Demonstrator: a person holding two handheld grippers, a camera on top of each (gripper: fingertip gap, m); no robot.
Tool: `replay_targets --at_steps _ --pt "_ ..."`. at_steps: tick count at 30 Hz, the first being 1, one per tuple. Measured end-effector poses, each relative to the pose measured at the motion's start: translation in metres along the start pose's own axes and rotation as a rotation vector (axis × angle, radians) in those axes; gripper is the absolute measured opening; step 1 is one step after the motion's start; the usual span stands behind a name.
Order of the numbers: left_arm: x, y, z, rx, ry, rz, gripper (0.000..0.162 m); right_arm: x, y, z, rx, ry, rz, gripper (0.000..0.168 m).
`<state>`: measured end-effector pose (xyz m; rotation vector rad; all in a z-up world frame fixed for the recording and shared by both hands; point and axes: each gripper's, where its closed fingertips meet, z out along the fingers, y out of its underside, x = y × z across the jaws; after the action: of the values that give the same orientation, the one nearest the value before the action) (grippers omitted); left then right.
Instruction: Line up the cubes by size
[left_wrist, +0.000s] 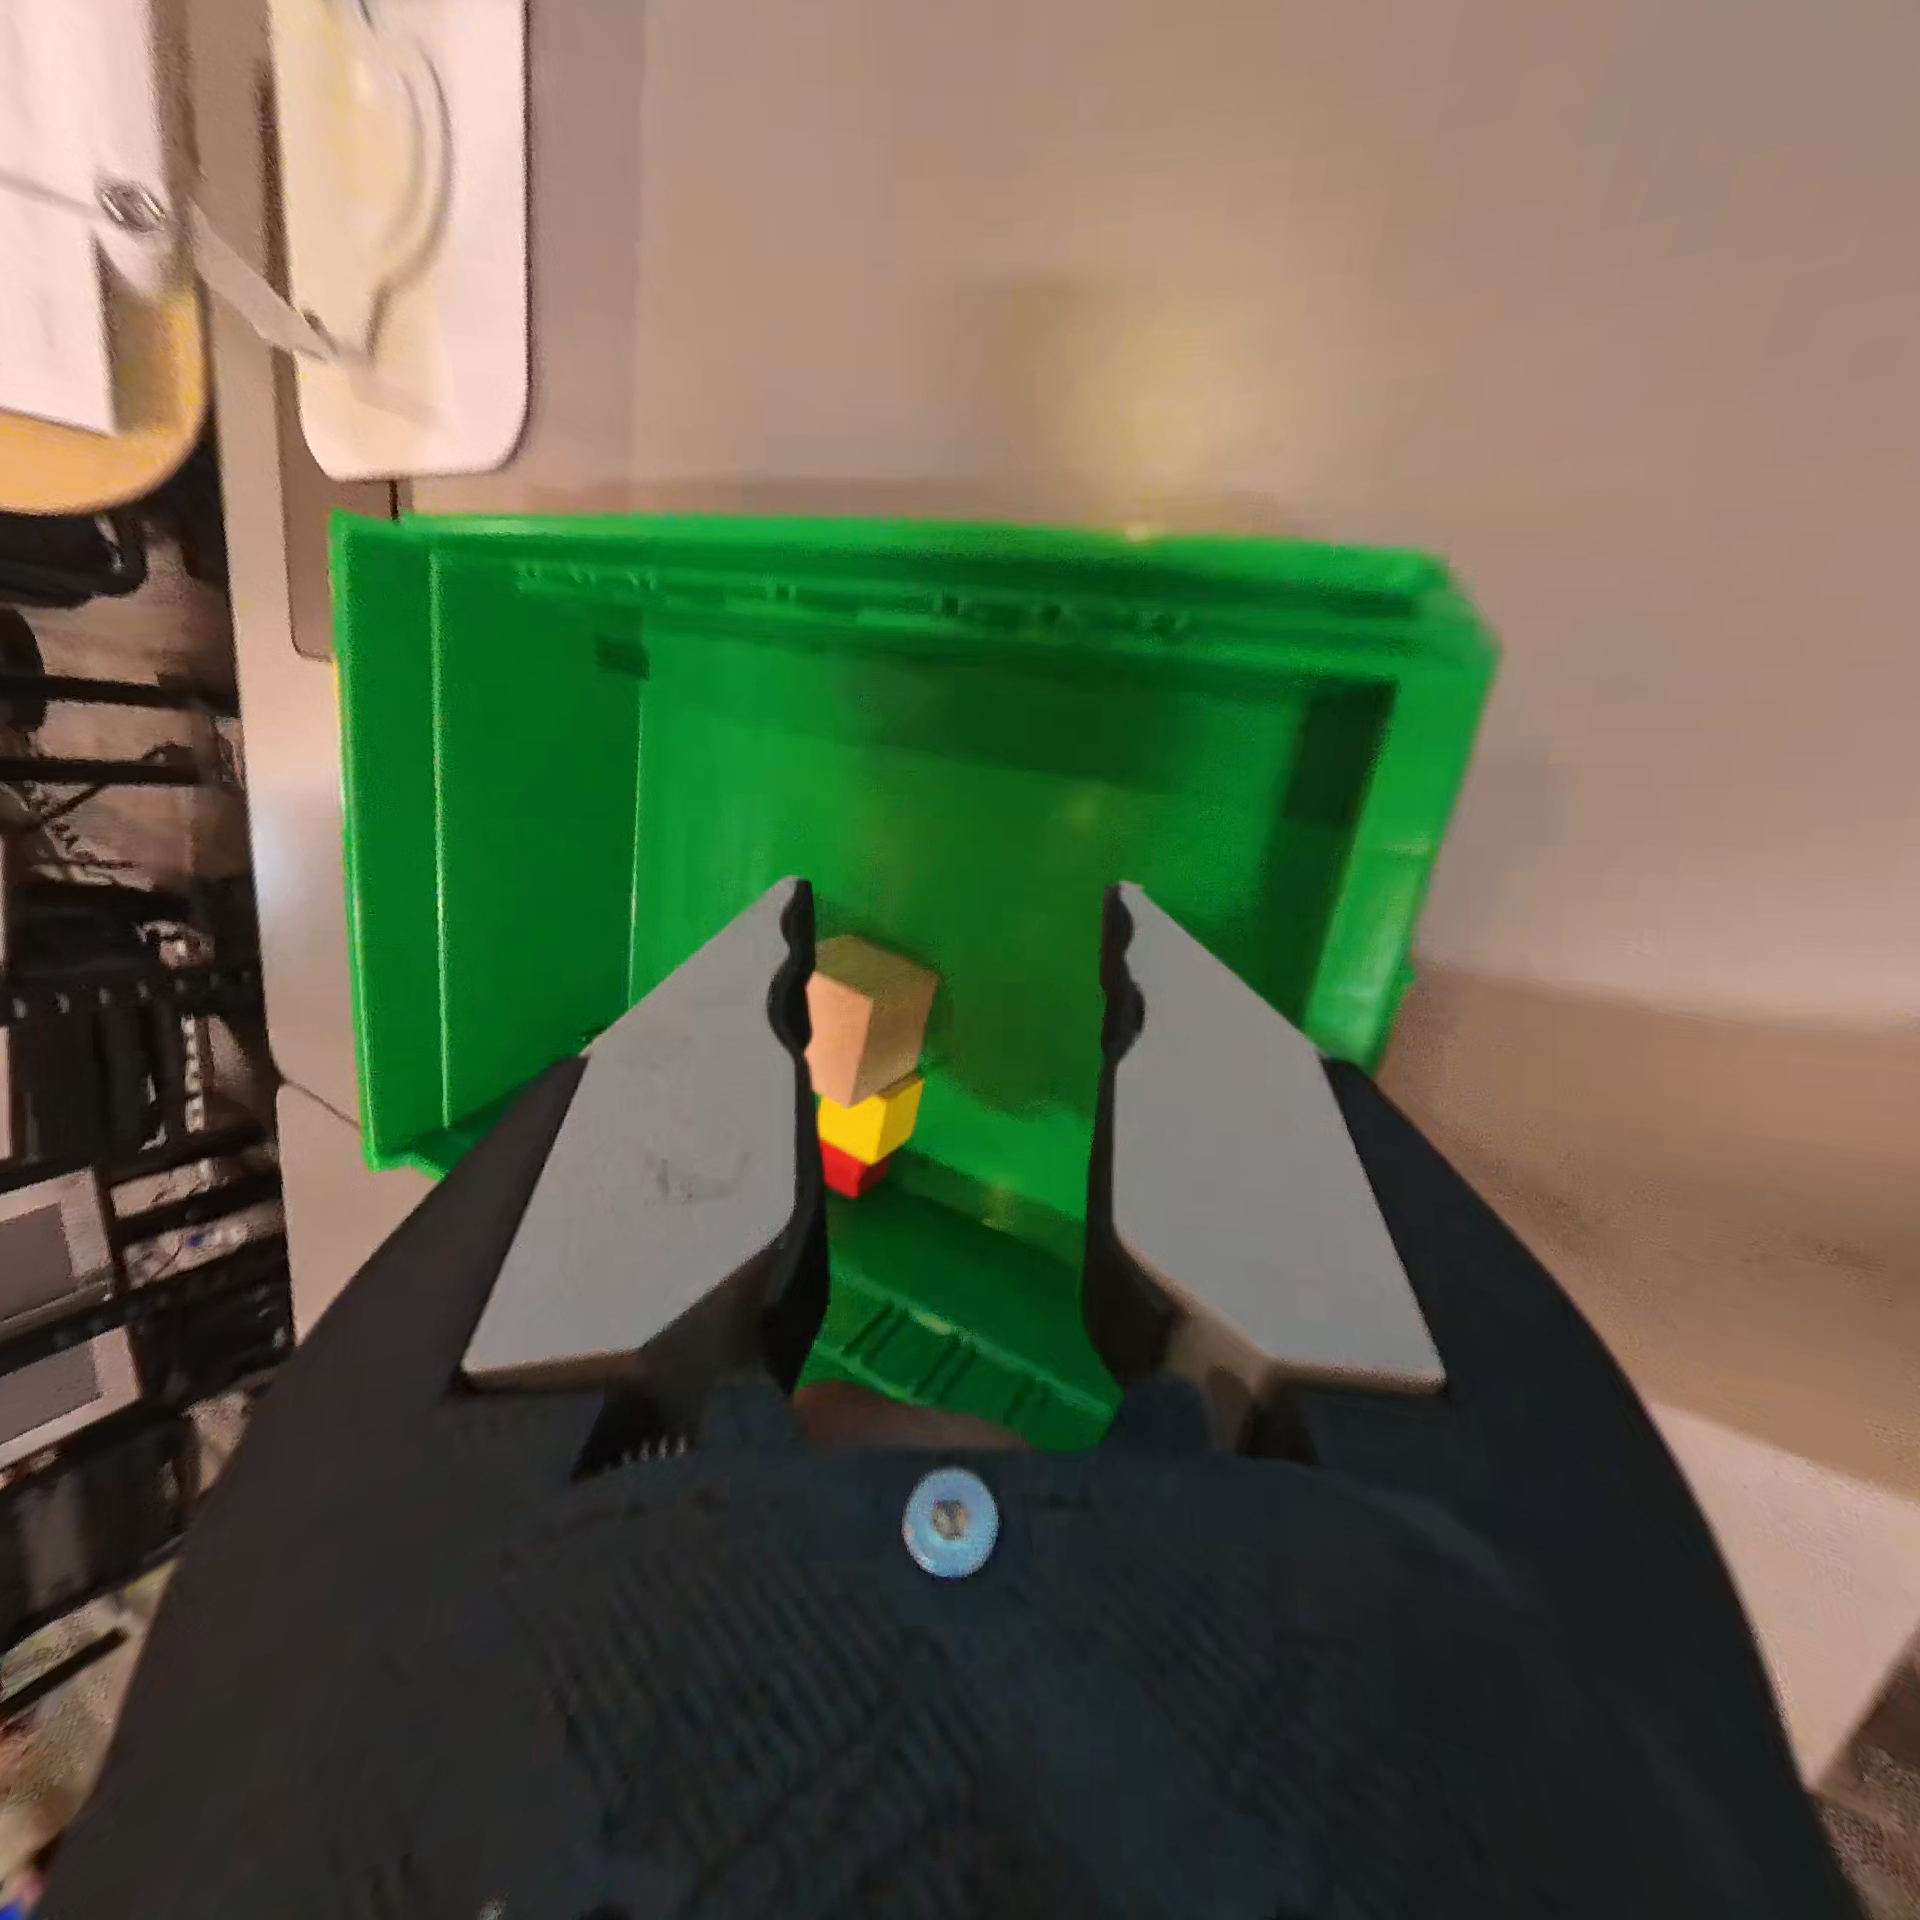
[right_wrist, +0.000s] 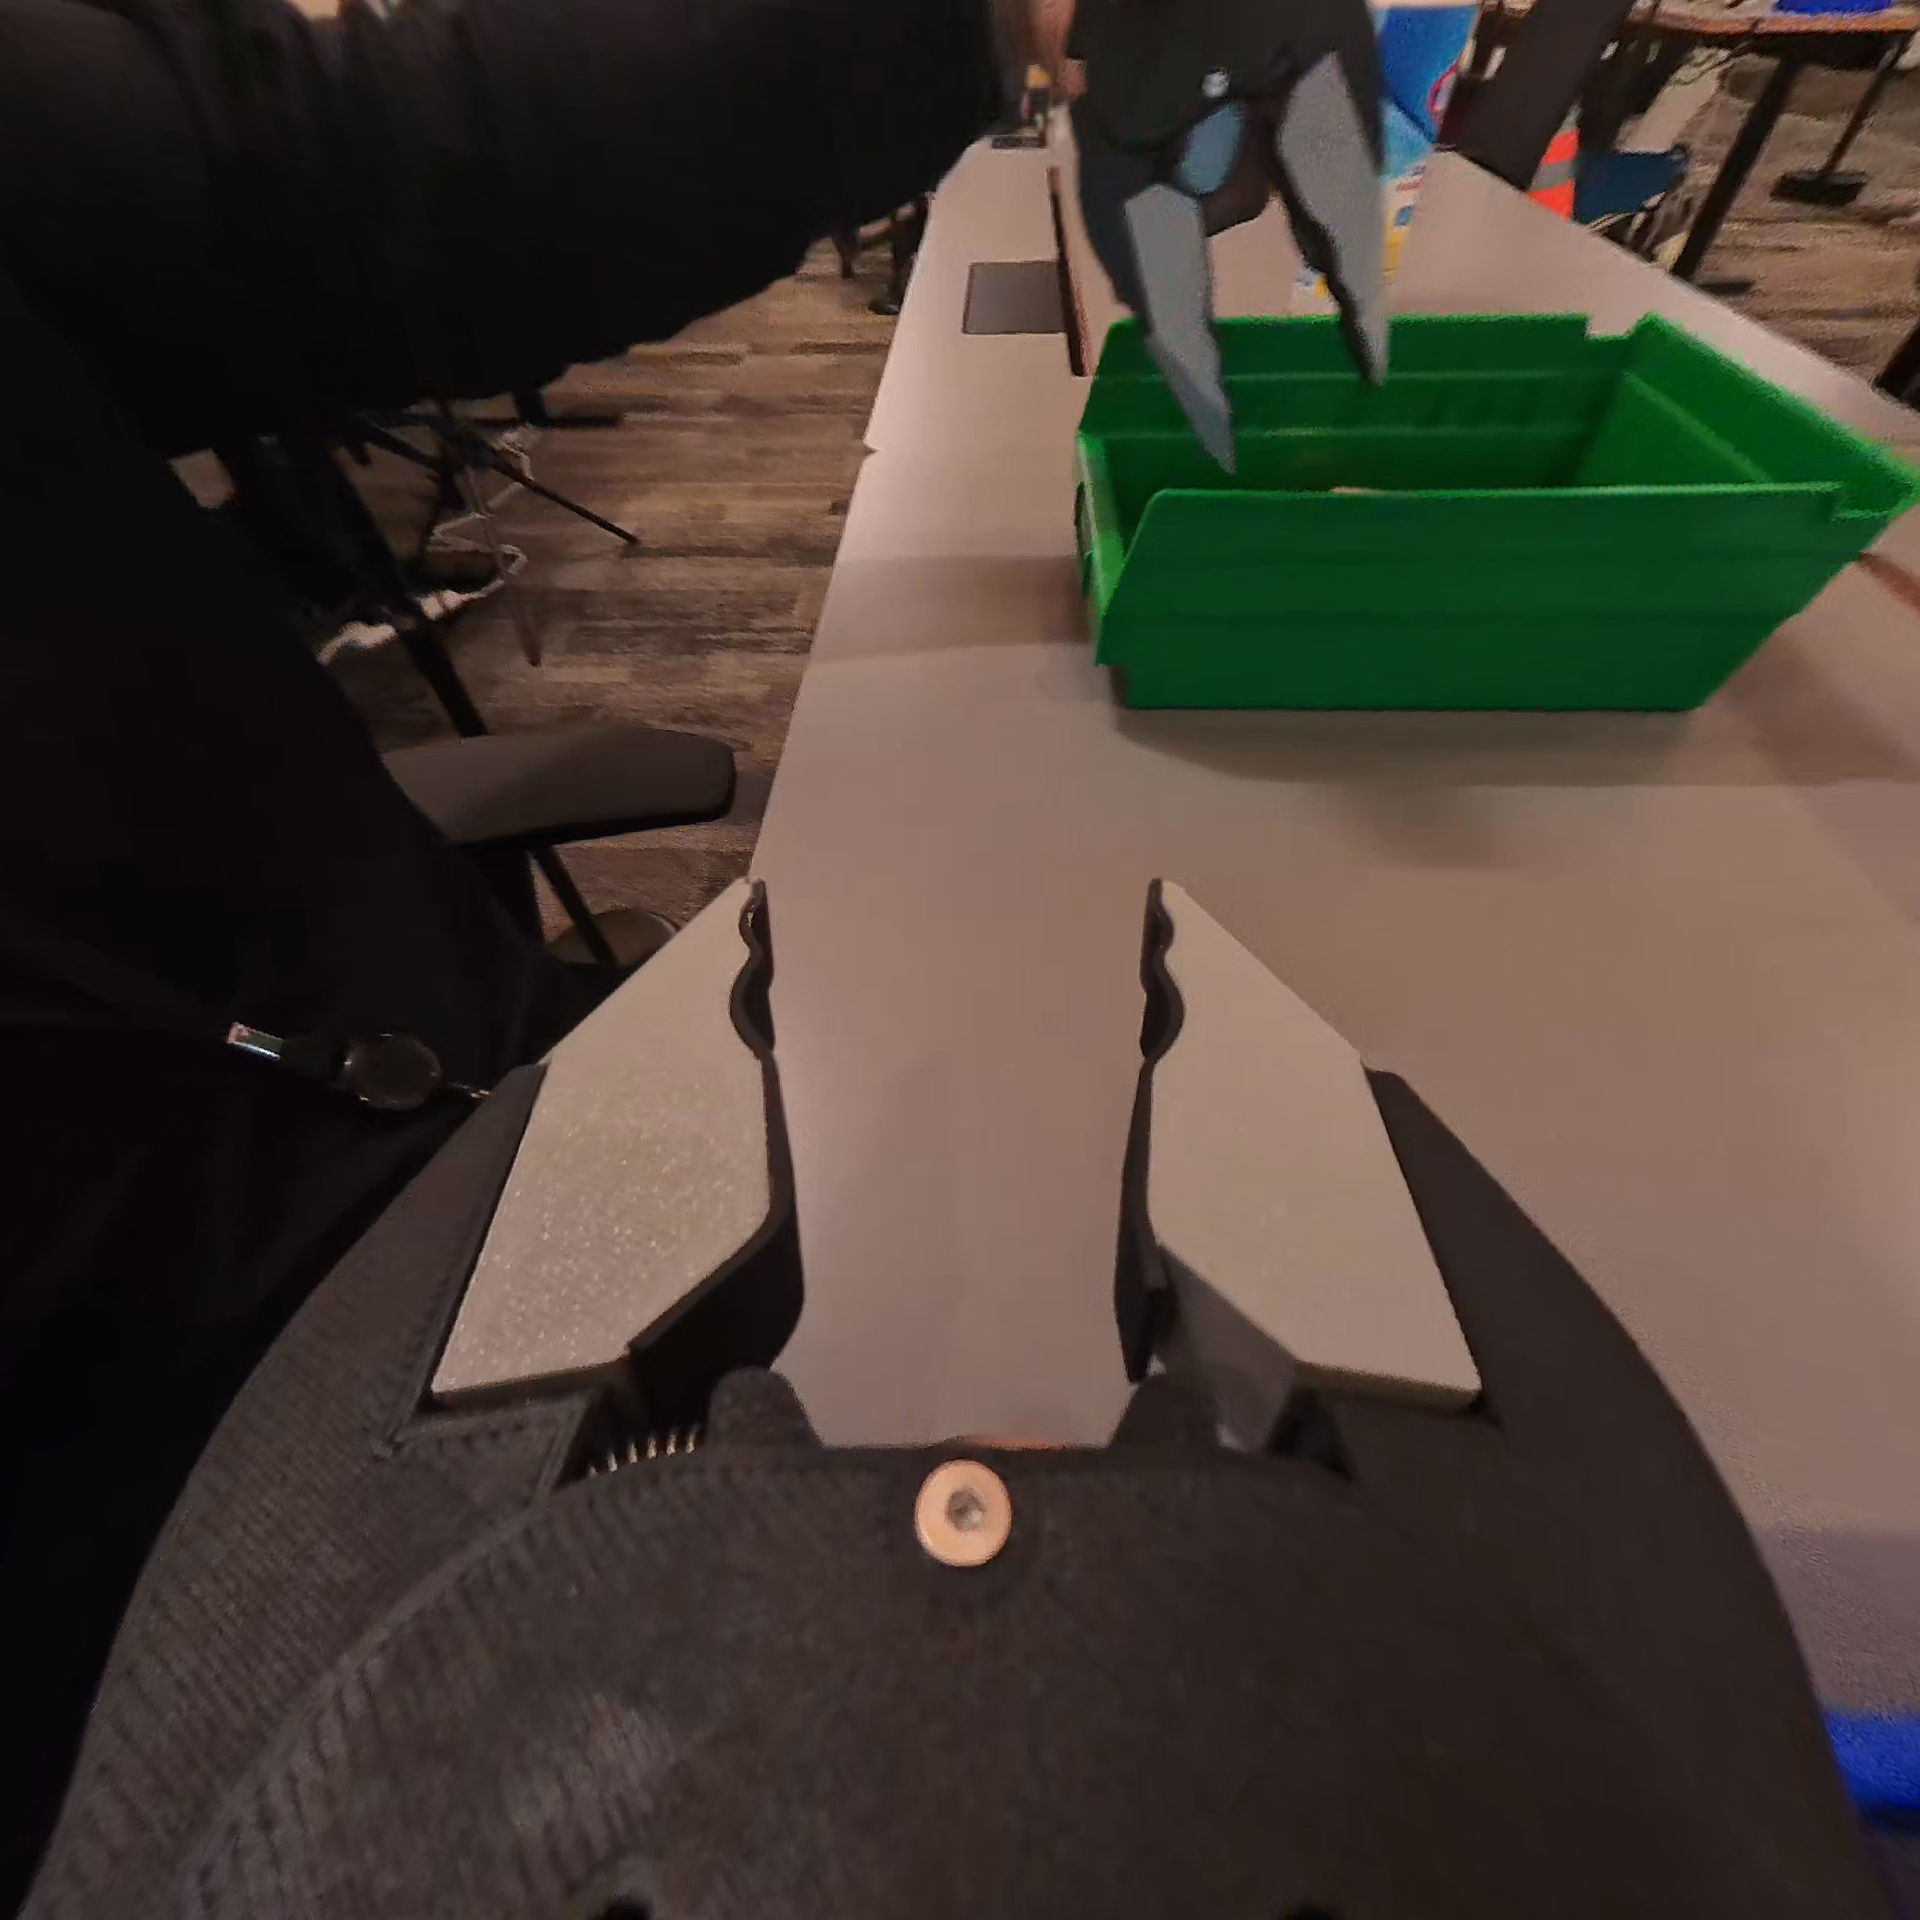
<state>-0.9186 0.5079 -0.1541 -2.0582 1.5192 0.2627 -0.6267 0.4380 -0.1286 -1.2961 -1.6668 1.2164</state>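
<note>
In the left wrist view a tan wooden cube (left_wrist: 868, 1018), a smaller yellow cube (left_wrist: 871, 1120) and a still smaller red cube (left_wrist: 854, 1174) lie in a row on the floor of a green bin (left_wrist: 520, 831). My left gripper (left_wrist: 956, 914) is open and empty above the bin, its left finger close beside the tan cube. In the right wrist view my right gripper (right_wrist: 956, 914) is open and empty over bare table, well short of the green bin (right_wrist: 1455, 613). The left gripper (right_wrist: 1299, 416) shows there too, pointing down into the bin; the cubes are hidden.
The bin stands on a long grey table (right_wrist: 1039, 831). A person's dark sleeve (right_wrist: 416, 187) reaches across at the upper left. A chair (right_wrist: 561, 790) and wooden floor lie left of the table. White items (left_wrist: 405, 239) lie beyond the bin.
</note>
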Motion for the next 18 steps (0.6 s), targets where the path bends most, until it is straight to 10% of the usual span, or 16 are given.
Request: replay_targets --at_steps 18 --pt "-0.032 0.092 0.09 -0.412 0.244 0.135 0.048 -0.001 0.022 0.009 0.006 -0.049 0.038 0.073"
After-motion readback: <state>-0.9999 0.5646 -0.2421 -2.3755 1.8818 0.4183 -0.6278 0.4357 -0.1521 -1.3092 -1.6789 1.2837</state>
